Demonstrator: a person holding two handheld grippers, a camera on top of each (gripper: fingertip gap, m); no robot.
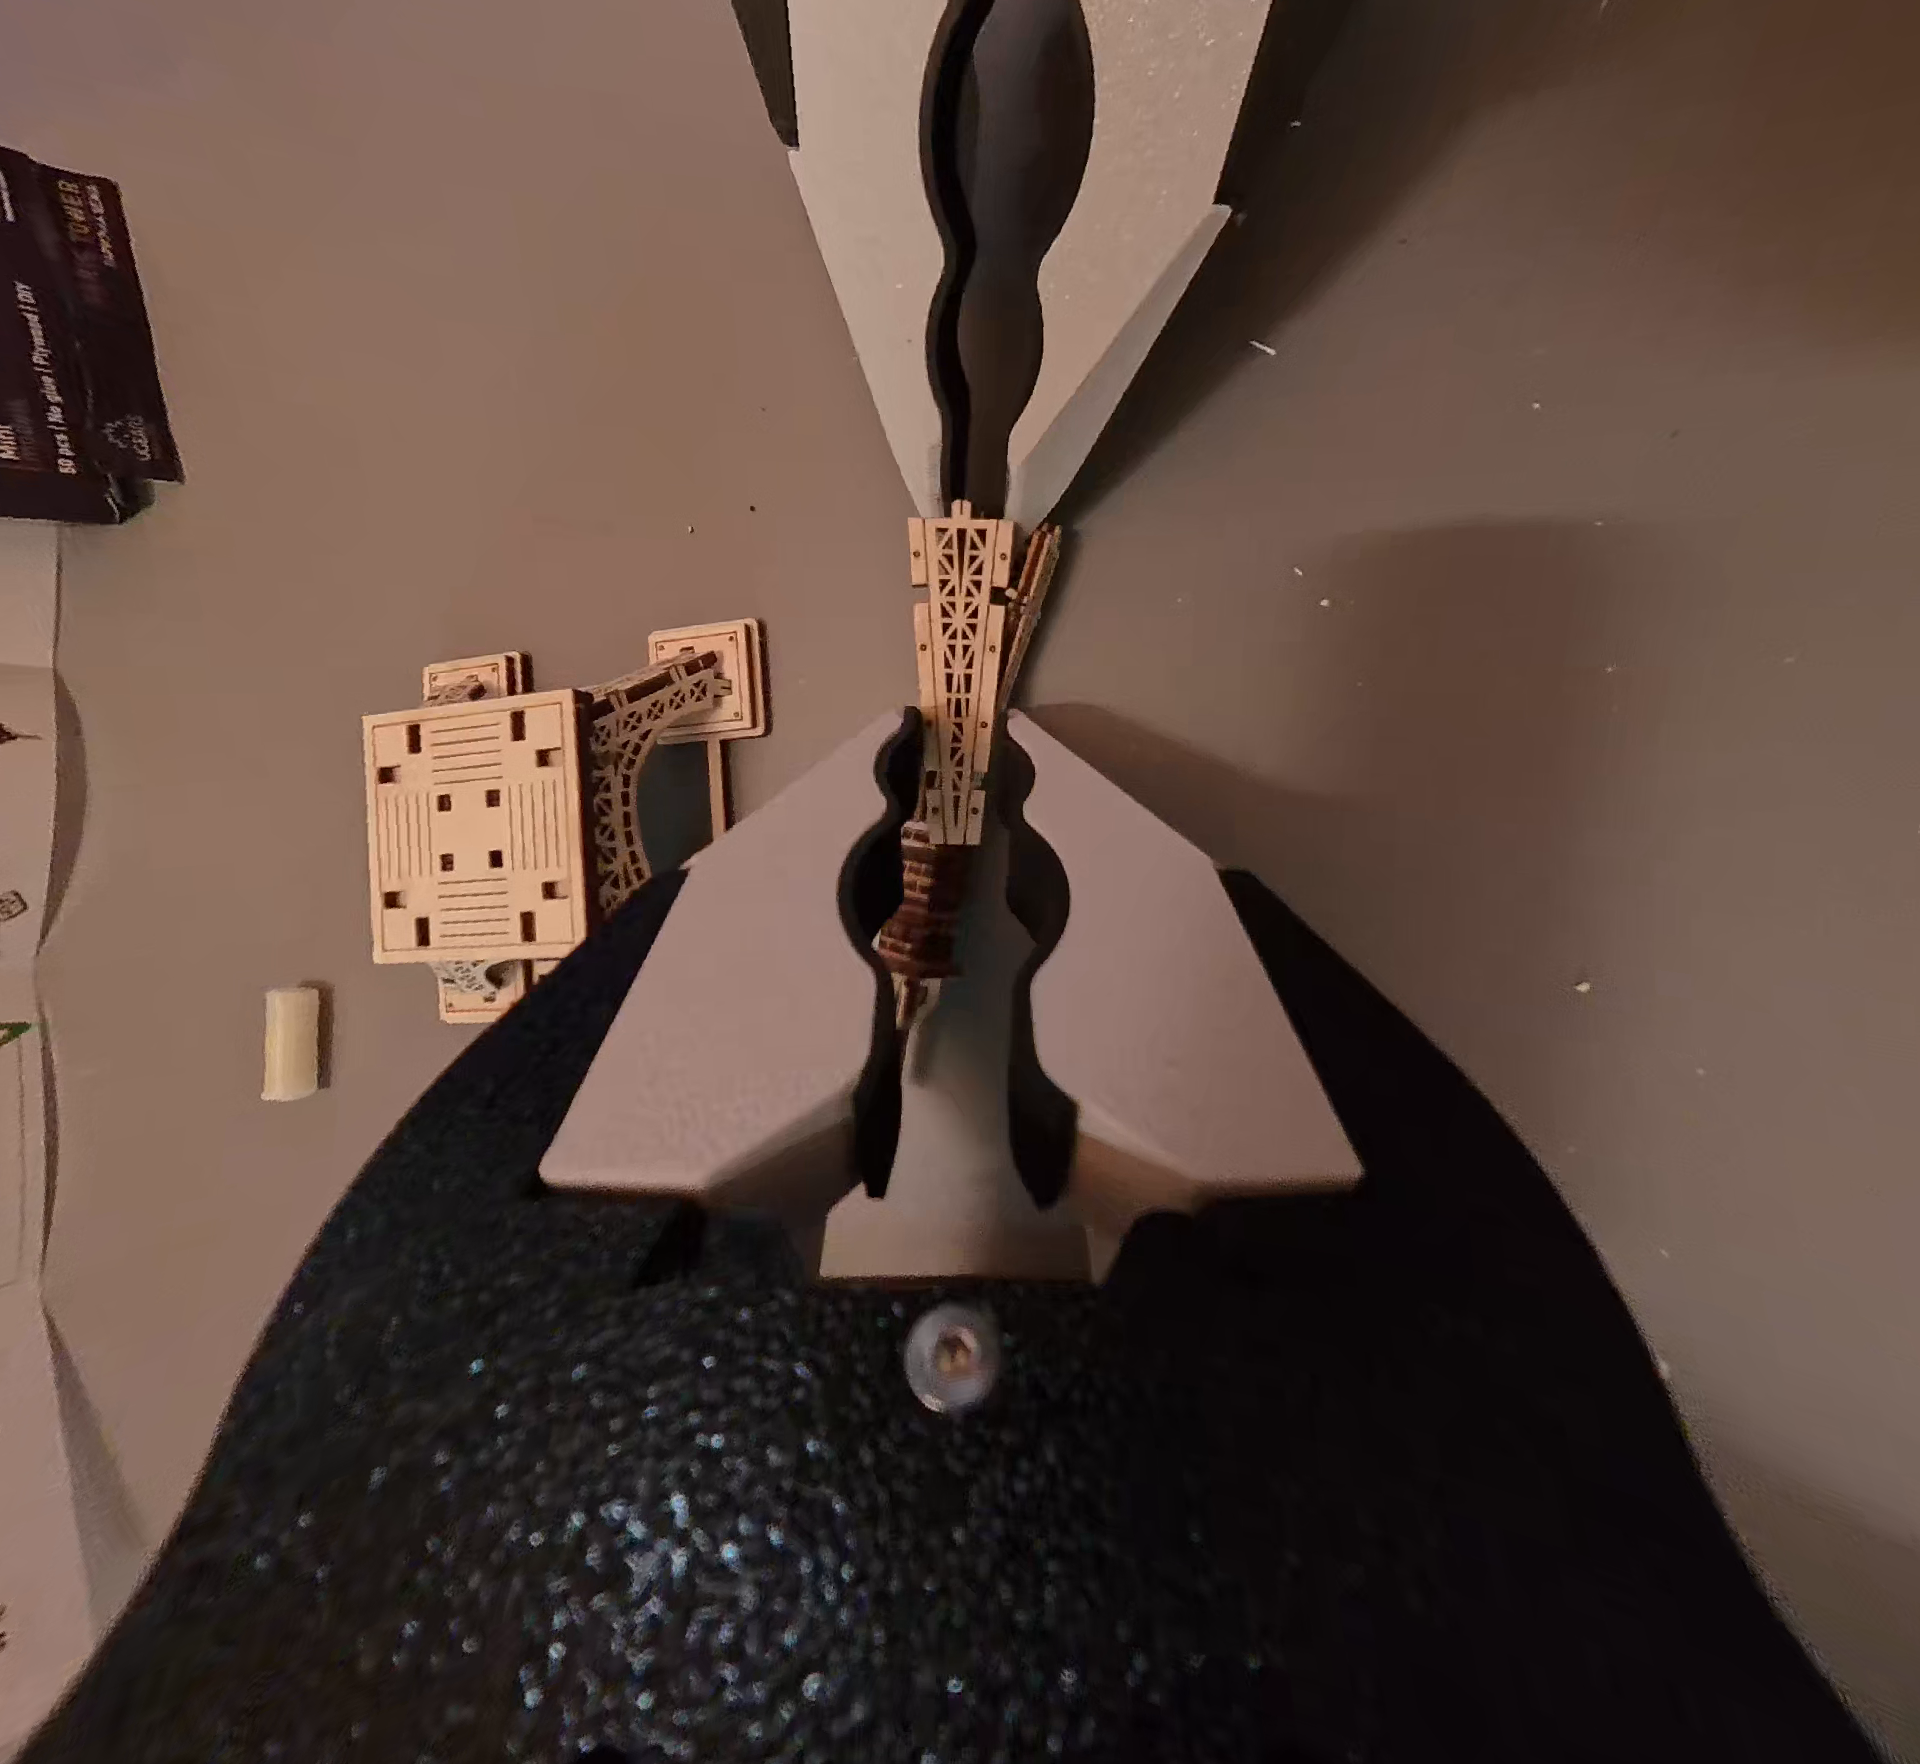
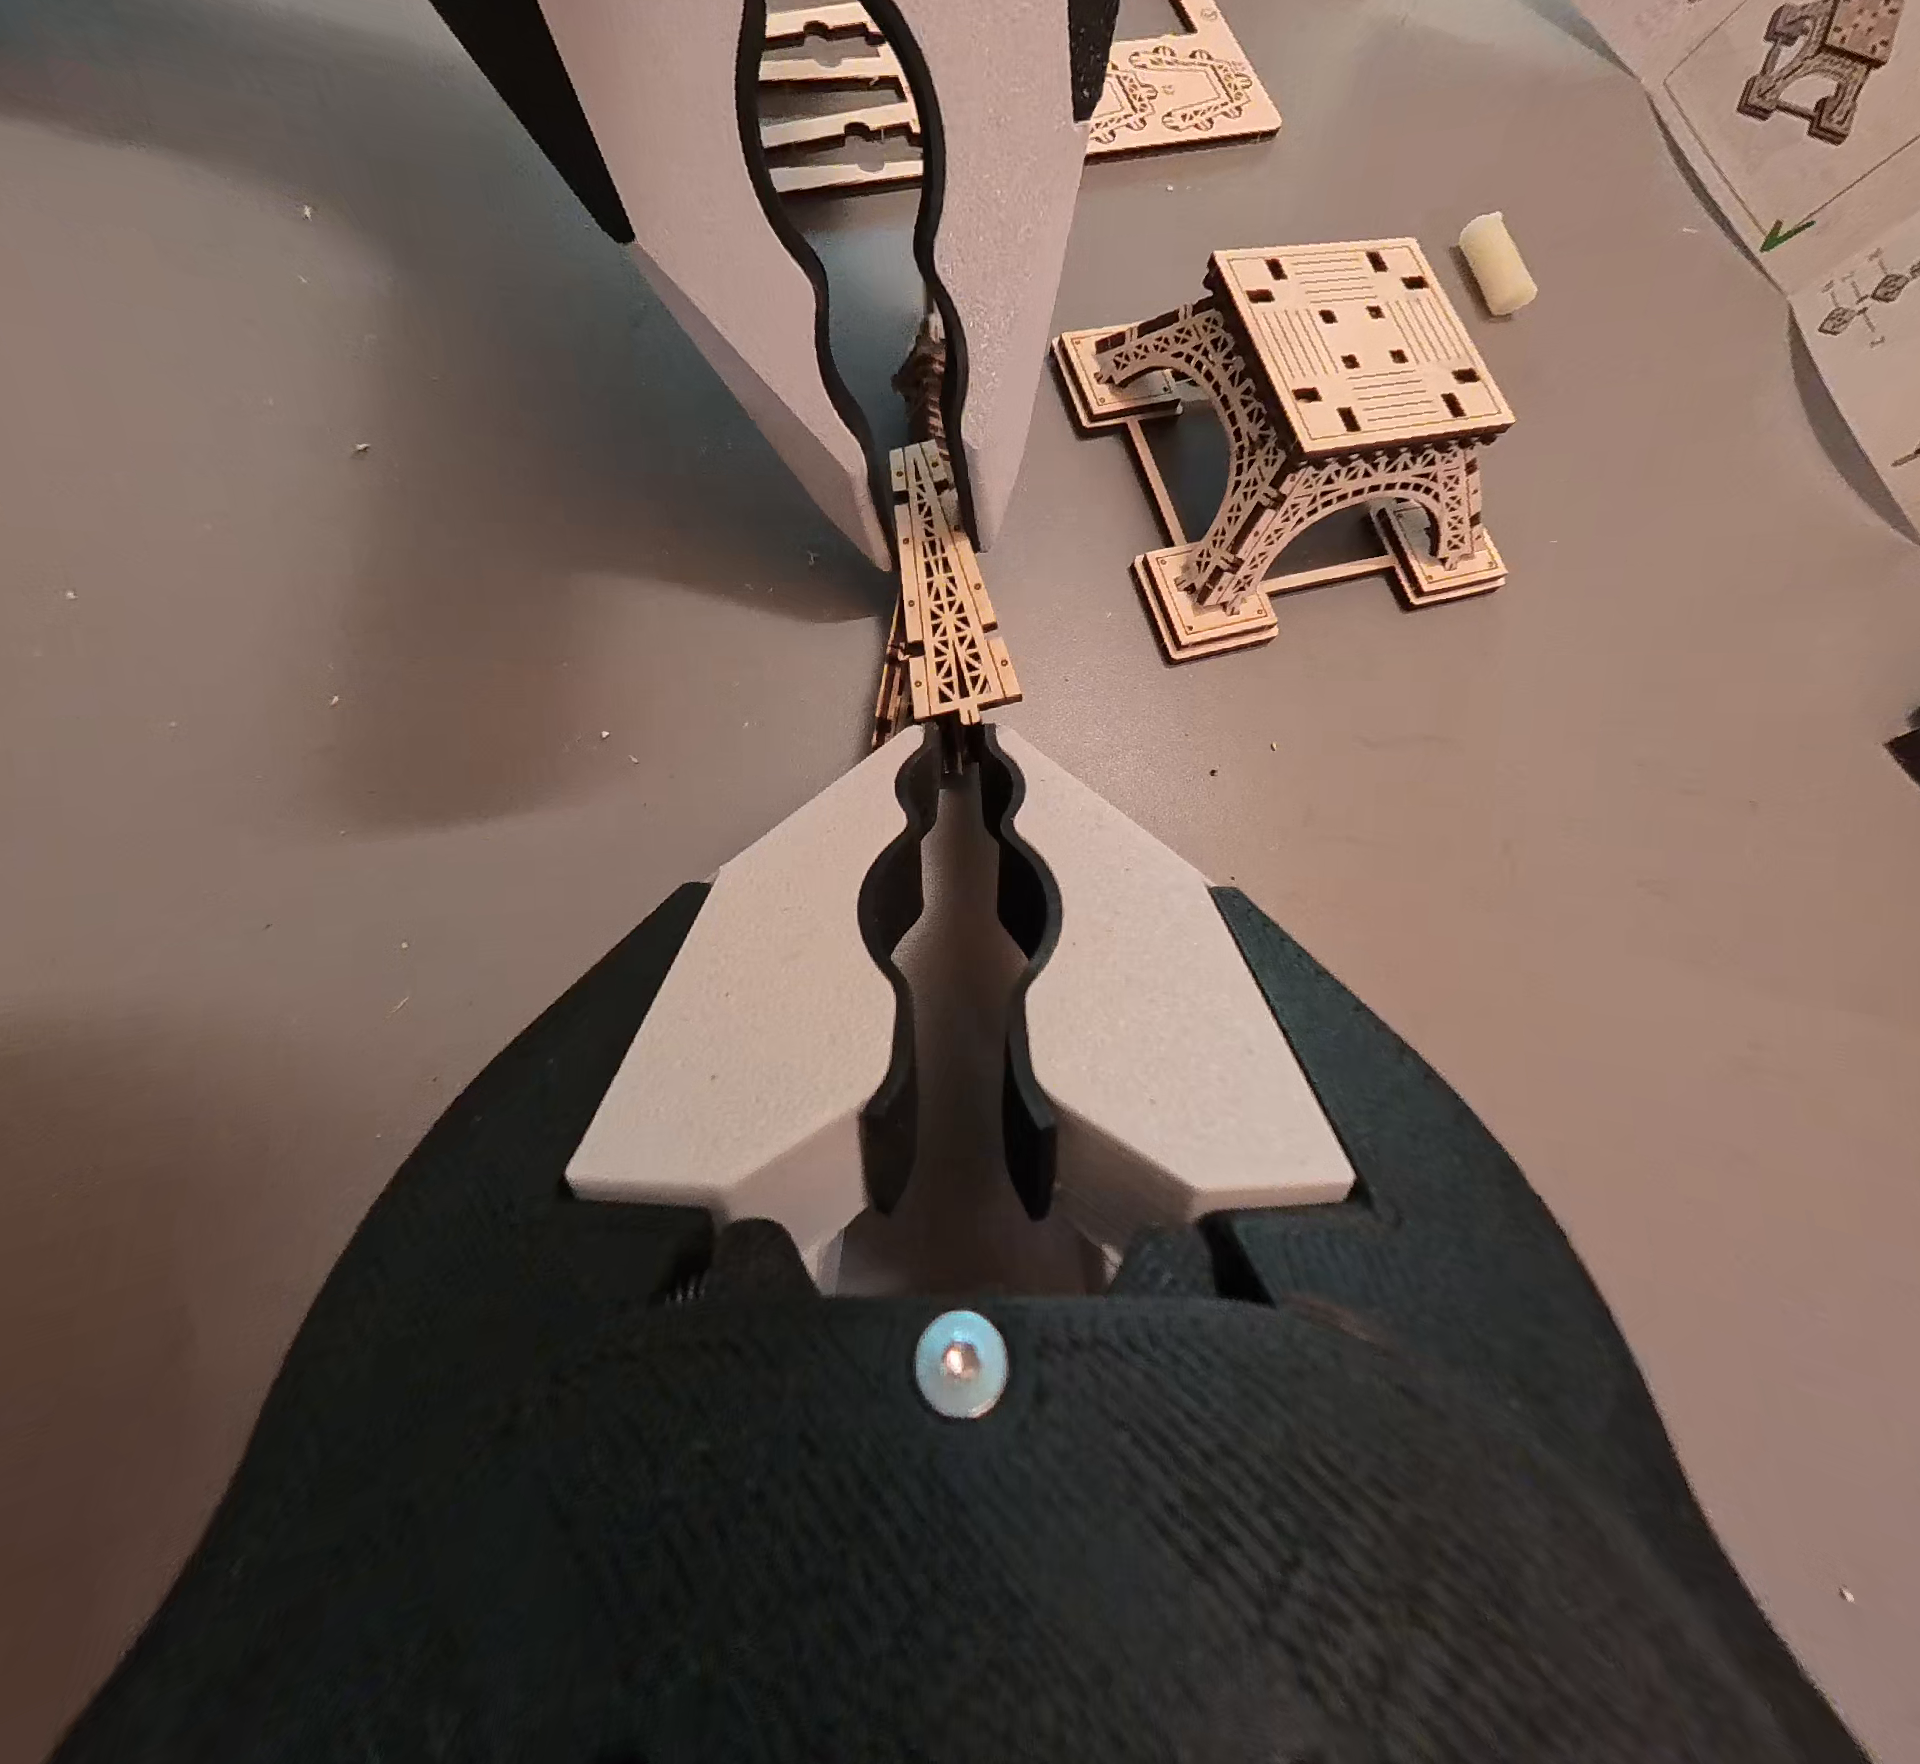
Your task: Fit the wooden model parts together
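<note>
A slim wooden lattice tower section [image 1: 961, 634] is held level above the grey table between both grippers. My left gripper [image 1: 961, 722] is shut on its narrow spire end, which lies between the wavy black pads. My right gripper [image 2: 951, 740] is shut on its wide end [image 2: 951, 634]. In each wrist view the other gripper comes in from the top, the right one [image 1: 977, 501] and the left one [image 2: 928, 551]. The arched wooden tower base [image 2: 1351, 395] with a slotted square top stands on the table, apart from both grippers; it also shows in the left wrist view [image 1: 478, 826].
A small white cylinder [image 2: 1496, 270] lies beside the base. Wooden part sheets [image 2: 1174, 93] lie at the back. A folded instruction sheet [image 2: 1766, 52] lies at the right edge. A dark box [image 1: 73, 343] lies at the far left of the left wrist view. My left and right fingertips are right by each other. The small white cylinder [image 2: 1496, 270] sits 15 centimeters or so from the ends of my left fingers. The left camera catches it too, in the left wrist view [image 1: 297, 1029].
</note>
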